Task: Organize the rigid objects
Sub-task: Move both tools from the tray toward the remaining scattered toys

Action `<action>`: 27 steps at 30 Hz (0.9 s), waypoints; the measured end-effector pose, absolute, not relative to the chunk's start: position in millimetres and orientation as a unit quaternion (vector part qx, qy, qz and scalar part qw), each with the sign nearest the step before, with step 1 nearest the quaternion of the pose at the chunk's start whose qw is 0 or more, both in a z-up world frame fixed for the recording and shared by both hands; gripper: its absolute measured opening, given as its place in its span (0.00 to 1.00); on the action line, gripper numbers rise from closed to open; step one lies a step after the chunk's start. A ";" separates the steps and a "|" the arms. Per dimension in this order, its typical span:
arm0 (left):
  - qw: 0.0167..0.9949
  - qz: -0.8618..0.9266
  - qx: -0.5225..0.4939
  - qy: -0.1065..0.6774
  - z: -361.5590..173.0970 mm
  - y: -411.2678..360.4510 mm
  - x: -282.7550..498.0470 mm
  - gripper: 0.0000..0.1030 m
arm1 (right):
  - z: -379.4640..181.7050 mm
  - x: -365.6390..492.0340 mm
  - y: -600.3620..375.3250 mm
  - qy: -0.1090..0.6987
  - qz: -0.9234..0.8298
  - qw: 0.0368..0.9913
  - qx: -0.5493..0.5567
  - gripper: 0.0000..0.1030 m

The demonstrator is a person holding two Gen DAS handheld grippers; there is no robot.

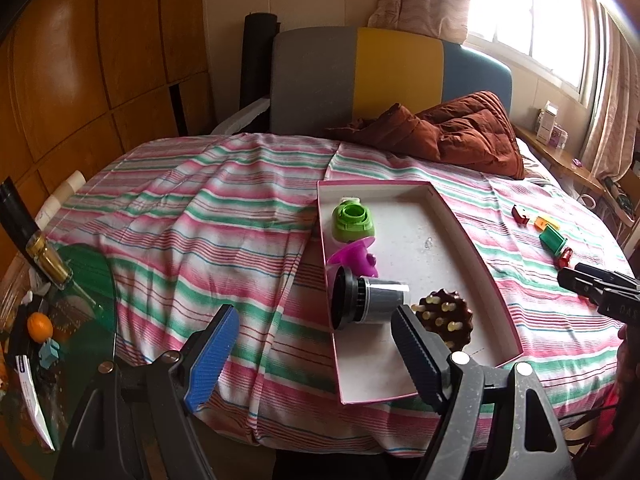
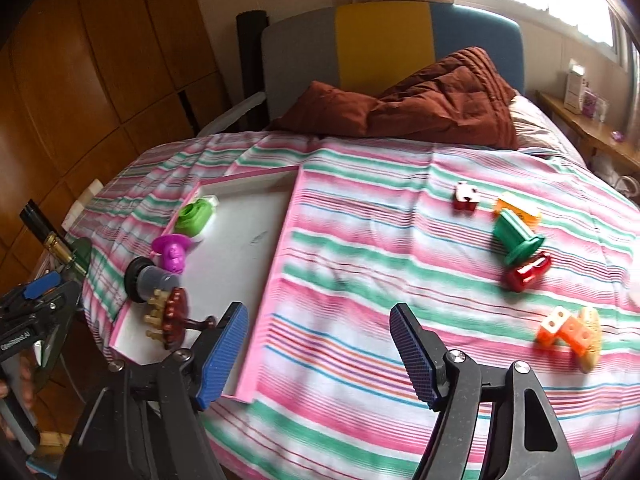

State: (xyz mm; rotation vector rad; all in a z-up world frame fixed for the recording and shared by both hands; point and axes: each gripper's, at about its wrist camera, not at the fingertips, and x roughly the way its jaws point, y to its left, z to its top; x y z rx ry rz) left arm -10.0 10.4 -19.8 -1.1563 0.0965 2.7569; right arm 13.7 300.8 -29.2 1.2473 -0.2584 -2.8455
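Right wrist view: the right tongs [image 2: 316, 354] are spread and empty above the striped bed [image 2: 360, 280]. The green plastic flanged toy [image 2: 516, 234] is seen beyond the pink-rimmed white cardboard tray [image 2: 276, 256]; being light, stiff and smooth, it is probably best pinched across its ribbed body. The left tongs [image 1: 316, 354] are spread too.

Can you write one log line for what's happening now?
left gripper: open, empty | right gripper: open, empty, over bedspread | pink tray: four items | loose toys: on bed

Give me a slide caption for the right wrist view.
Open right gripper hovers over striped bedspread, between the pink tray and loose toys.
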 end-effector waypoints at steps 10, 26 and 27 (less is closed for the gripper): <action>0.096 0.921 -0.375 0.048 -7.7 27.5 -13.0 0.77 | -17.1 30.7 375.1 -0.073 -0.916 -0.070 0.388 0.76; 0.223 0.901 -0.361 0.095 16.7 141.5 -22.7 0.73 | -22.4 89.4 525.4 -0.224 -0.871 -0.294 0.322 0.78; 0.237 0.895 -0.365 0.095 15.9 153.3 -24.7 0.70 | -23.1 91.6 530.4 -0.235 -0.868 -0.297 0.322 0.79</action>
